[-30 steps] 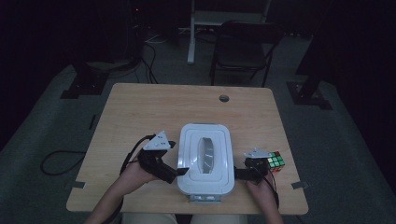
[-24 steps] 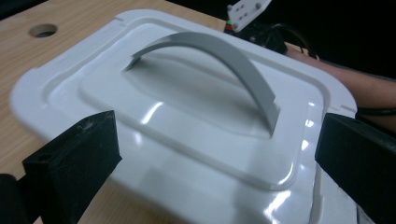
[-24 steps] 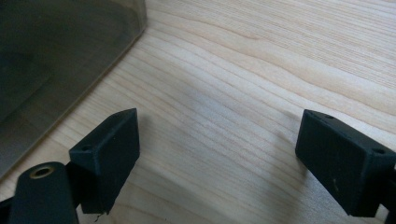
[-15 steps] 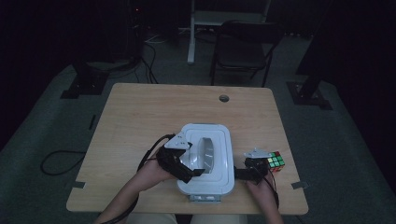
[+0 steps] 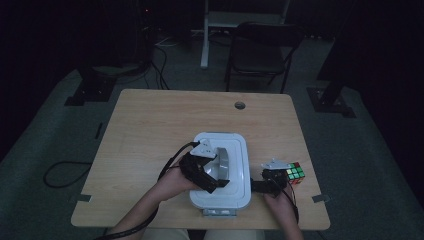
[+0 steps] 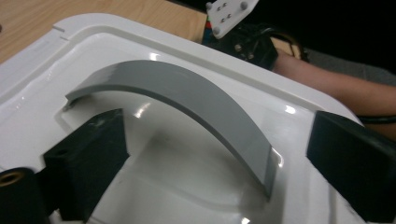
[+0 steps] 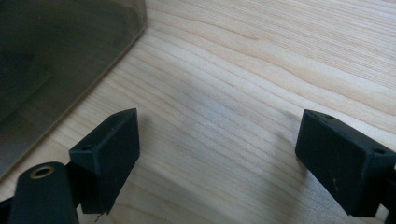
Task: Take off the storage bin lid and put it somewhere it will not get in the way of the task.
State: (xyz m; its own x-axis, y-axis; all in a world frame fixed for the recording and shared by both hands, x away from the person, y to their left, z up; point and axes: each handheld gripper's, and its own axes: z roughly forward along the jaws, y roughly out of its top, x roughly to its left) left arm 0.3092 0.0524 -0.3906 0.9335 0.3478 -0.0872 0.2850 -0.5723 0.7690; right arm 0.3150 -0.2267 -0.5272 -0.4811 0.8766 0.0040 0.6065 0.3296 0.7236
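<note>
A white box lid [image 5: 240, 170] with an arched grey handle [image 5: 222, 160] lies at the table's near middle. My left gripper [image 5: 217, 184] hovers over it. In the left gripper view the handle [image 6: 187, 88] runs between the jaws of that gripper [image 6: 219, 168]. The jaws have just been closing a little, and the pads stand clear of the handle on both sides. My right gripper [image 5: 257, 186] rests low beside the box's right wall [image 7: 56, 60], and its jaws [image 7: 219, 154] are open over bare wood. A colourful puzzle cube [image 5: 295, 173] sits just right of it.
The wooden table [image 5: 165, 125] has a round cable hole [image 5: 240, 105] at its far side. A dark chair [image 5: 260, 50] stands behind the table. Cables lie on the floor at the left [image 5: 65, 172]. The right hand's gripper [image 6: 247, 37] shows beyond the lid.
My left gripper has moved right, from the table beside the box onto the lid, and now straddles the grey handle. The right gripper and the cube have stayed put.
</note>
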